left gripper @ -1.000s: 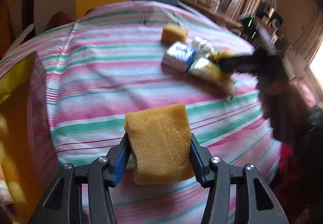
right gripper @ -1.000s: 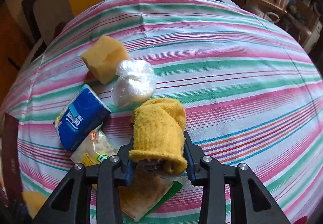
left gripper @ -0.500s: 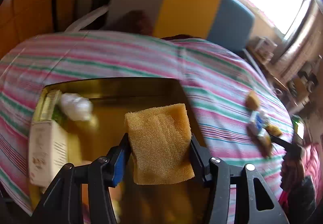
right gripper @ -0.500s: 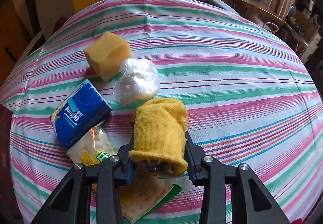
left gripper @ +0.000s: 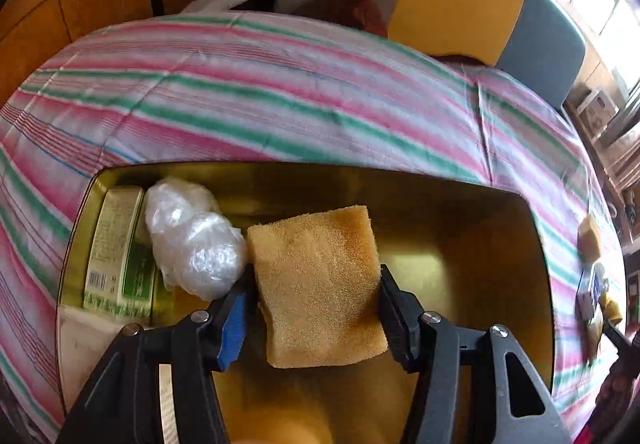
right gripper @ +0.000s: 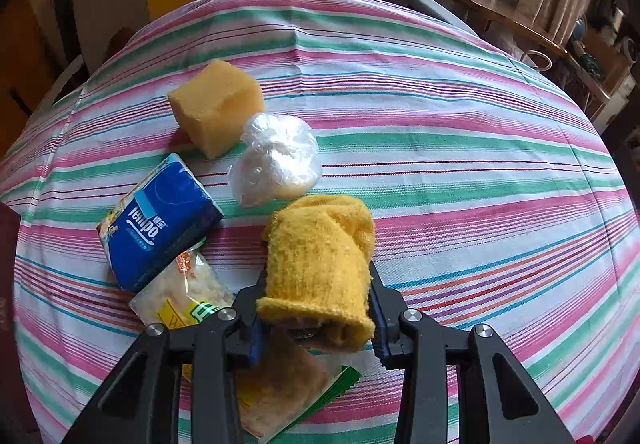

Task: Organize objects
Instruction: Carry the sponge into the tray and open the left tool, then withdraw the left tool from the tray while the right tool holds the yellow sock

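Note:
In the left wrist view a flat tan sponge (left gripper: pixel 320 308) sits tilted between the fingers of my left gripper (left gripper: pixel 314 276), above the inside of a gold metal tin (left gripper: pixel 500 244). The jaws are opening and a gap shows between the blue left pad (left gripper: pixel 234 320) and the sponge. In the right wrist view my right gripper (right gripper: pixel 316 284) is shut on a rolled yellow knitted cloth (right gripper: pixel 320 256), just above the striped tablecloth (right gripper: pixel 460 164).
The tin holds a crumpled clear plastic bag (left gripper: pixel 192 244) and a green-and-white box (left gripper: pixel 116 244) at its left end. Near the right gripper lie a sponge cube (right gripper: pixel 216 104), a white bag (right gripper: pixel 280 160), a blue tissue pack (right gripper: pixel 160 220) and snack packets (right gripper: pixel 180 296). Chairs stand behind the table.
My left gripper swung from over the tablecloth to over the tin, carrying the sponge. Its fingers have parted and the sponge has tilted. The right gripper and its cloth stayed put.

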The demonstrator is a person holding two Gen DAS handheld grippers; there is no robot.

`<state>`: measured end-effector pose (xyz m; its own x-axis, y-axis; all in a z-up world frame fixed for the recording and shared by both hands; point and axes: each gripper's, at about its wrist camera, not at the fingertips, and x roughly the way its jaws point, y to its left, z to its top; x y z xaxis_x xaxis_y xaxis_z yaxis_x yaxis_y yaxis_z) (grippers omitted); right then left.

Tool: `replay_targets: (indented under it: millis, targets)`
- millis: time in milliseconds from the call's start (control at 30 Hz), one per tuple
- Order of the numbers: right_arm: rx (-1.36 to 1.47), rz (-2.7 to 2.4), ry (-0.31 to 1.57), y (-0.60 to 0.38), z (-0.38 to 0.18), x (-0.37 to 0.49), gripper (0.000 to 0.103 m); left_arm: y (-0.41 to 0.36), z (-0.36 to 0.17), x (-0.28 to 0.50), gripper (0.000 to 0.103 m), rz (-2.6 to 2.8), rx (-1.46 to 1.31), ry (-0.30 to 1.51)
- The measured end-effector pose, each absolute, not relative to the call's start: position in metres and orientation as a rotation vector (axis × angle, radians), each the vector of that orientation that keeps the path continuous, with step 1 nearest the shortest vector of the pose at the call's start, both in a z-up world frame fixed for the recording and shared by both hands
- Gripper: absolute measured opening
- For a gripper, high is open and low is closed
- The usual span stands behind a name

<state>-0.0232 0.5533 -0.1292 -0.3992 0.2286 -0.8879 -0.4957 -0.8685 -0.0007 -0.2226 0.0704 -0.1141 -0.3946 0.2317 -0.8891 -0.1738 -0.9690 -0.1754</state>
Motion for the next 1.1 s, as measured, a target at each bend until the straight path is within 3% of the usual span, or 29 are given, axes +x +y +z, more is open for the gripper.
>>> replay_targets:
  millis: [267, 467, 733, 1100]
  targets:
    - [-1.389, 2.289, 0.365, 0.553, -0.129, -0.023, 0.043, 0.071, -0.105, -0.216, 0.071, 2.454, -1.545, -0.057]
    - [-1.387, 2.29, 0.368, 0.554, -0.129, -0.023, 0.043, 0.064, -0.087, -0.2, 0.071, 2.518, -1.492, -0.035]
    - [-1.38, 2.294, 0.343, 0.552, -0.128, -0.024, 0.041, 0.062, -0.046, -0.121, 0.071, 2.66, -1.256, 0.082]
    - [-1.35, 2.304, 0.316, 0.551, -0.13, -0.023, 0.041, 0.069, -0.028, -0.052, 0.071, 2.705, -1.085, 0.221]
